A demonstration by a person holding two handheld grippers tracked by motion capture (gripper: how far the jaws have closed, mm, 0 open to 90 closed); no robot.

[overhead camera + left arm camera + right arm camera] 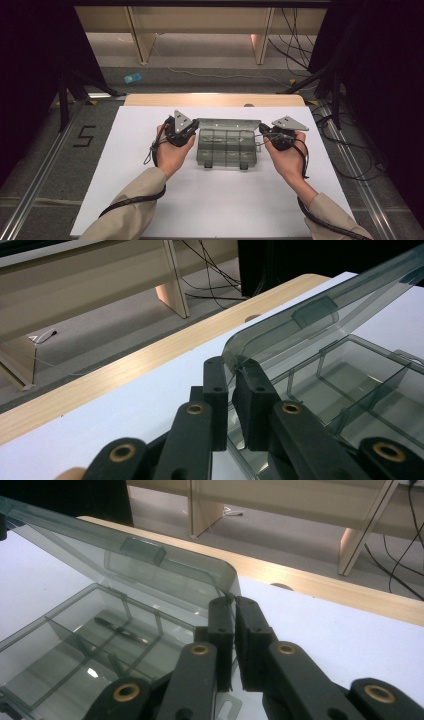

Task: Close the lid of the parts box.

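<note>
A person sits at a table covered by a white sheet (150, 200), holding 2 black two-jaw grippers, 1 in each hand. Between them stands a smoky transparent plastic compartment box (225, 148), its hinged lid (228, 123) raised and tilted back toward the far edge of the table.

The left gripper (234, 371) has its jaws drawn almost together, pinching the thin rim of the lid at its rounded left corner. In the left gripper view the lid's edge passes down into the narrow slit between the 2 black pads, and the lid stretches away to the upper right with a small rectangular latch tab (315, 311) on it. The open compartments lie just beside and below the jaws, to their right.

The right gripper (234, 600) is likewise nearly closed, clamped on the lid's opposite rounded corner. In the right gripper view the lid's edge meets the tips of the pads, and the lid runs off to the upper left with another latch tab (144, 550). The box's divided tray sits to the left and below the jaws; a thin dark object (120, 627) lies in 1 compartment, too unclear to identify.

In the high view the left hand (172, 150) and right hand (290, 155) flank the box symmetrically, each gripper at an upper corner of the lid. The box rests on the sheet near the table's middle, with a light wooden table edge (215, 100) beyond it
</note>
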